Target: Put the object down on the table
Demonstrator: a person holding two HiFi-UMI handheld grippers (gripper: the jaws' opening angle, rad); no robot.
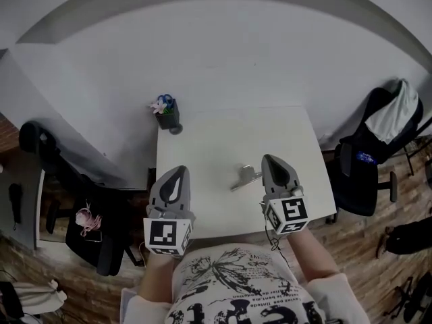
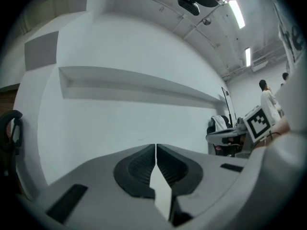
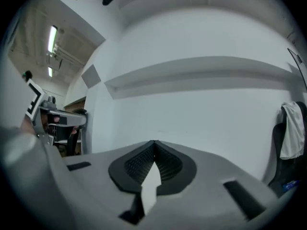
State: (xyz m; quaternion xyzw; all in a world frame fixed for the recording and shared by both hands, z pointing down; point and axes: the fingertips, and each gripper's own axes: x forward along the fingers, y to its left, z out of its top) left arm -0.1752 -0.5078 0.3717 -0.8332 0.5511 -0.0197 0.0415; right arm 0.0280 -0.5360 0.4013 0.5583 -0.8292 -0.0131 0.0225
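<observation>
A small grey metal object [image 1: 244, 177] lies on the white table [image 1: 223, 140], near its front middle. My right gripper [image 1: 268, 158] hovers just right of it, apart from it, jaws shut with nothing between them. My left gripper [image 1: 181, 170] is over the table's front left edge, also shut and empty. In the left gripper view the jaws [image 2: 156, 145] meet tip to tip and face the white wall. The right gripper view shows the same: closed jaws [image 3: 154, 142], raised towards the wall, with the object out of sight.
A dark pen cup [image 1: 167, 116] holding blue scissors and a small flower stands at the table's back left corner. A black chair [image 1: 368, 157] draped with a pale garment is to the right. Another black chair [image 1: 81, 214] and a desk stand left.
</observation>
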